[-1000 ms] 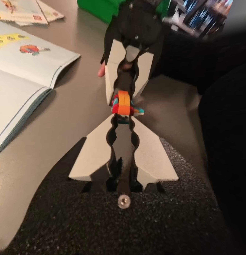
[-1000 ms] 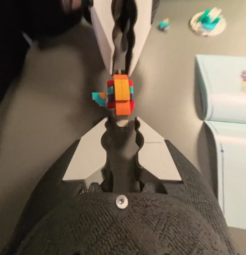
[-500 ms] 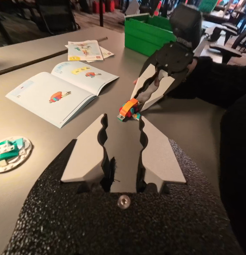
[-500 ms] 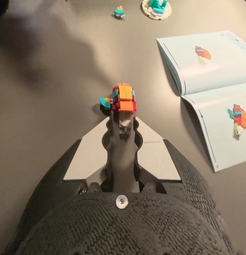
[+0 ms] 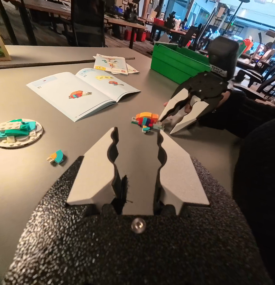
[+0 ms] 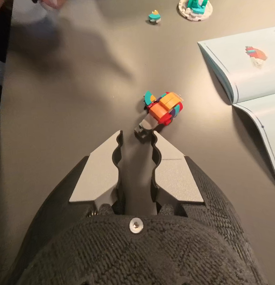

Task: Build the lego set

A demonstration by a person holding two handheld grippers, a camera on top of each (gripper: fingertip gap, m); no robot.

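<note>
The small lego model (image 5: 146,121), orange, red, teal and purple with a grey stem, lies on the grey table (image 5: 41,177). My left gripper (image 5: 137,132) is open and empty, a little short of the model. My right gripper (image 6: 136,134) is open, its fingertips either side of the tip of the model's grey stem (image 6: 141,131). The model (image 6: 163,108) lies turned to the right of its axis. The right gripper also shows in the left wrist view (image 5: 166,125), low over the table. A loose teal and orange piece (image 5: 56,156) lies to the left.
A round white plate (image 5: 4,144) with a teal build sits at the left. An open instruction booklet (image 5: 81,92) lies behind the model, with more leaflets (image 5: 112,64) and a green bin (image 5: 176,66) farther back. A person's dark sleeve (image 5: 249,117) is at the right. Spacing between my two grippers at the tips: around 15 centimetres. The round white plate (image 5: 4,144) is closer to my left gripper, around 15 centimetres from its tips; the right tips are 30 centimetres off.
Both grippers held the model a second ago. The left gripper let go, opened and drew back. The model now lies on the table, turned, at the right gripper's tips.
</note>
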